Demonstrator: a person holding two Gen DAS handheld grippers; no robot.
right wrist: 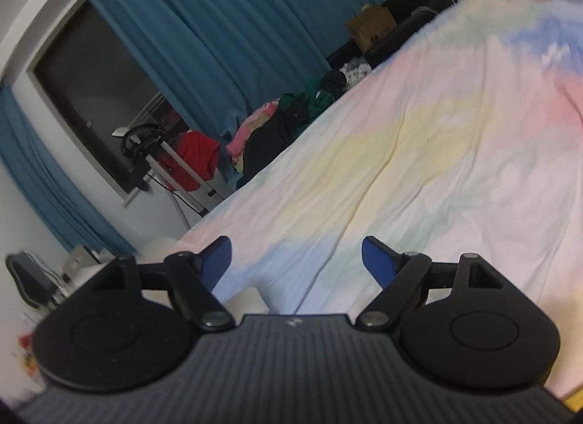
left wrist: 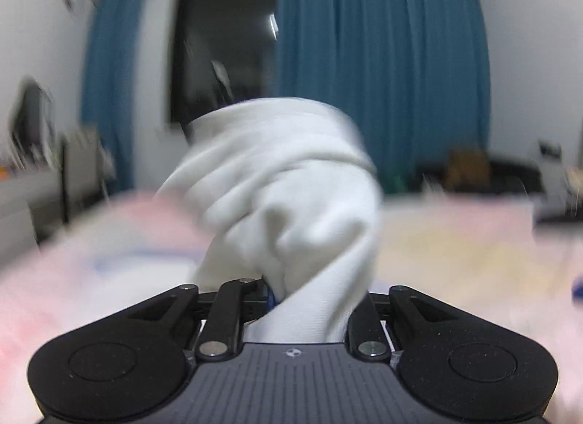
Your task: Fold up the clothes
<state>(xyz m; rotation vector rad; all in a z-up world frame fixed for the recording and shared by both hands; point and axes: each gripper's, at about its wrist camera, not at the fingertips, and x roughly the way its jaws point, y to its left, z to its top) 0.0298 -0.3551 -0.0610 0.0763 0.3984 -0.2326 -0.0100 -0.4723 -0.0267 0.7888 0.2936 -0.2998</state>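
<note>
In the left wrist view a bunched white garment [left wrist: 284, 183] rises straight out of my left gripper [left wrist: 309, 300], which is shut on it; the cloth hides both fingertips and the picture is blurred by motion. The garment hangs in the air above the pastel bed sheet [left wrist: 455, 241]. In the right wrist view my right gripper [right wrist: 297, 260] is open and empty, its blue pads [right wrist: 379, 260] wide apart, tilted above the pastel sheet [right wrist: 437, 154]. The white garment does not show in the right wrist view.
A pile of dark, green, pink and red clothes [right wrist: 277, 125] lies past the bed's far edge below blue curtains [right wrist: 226, 34]. A dark window [left wrist: 226, 45], a cardboard box [right wrist: 371, 26] and a tripod stand [right wrist: 153, 154] stand beyond. A desk with clutter [left wrist: 32, 176] is at left.
</note>
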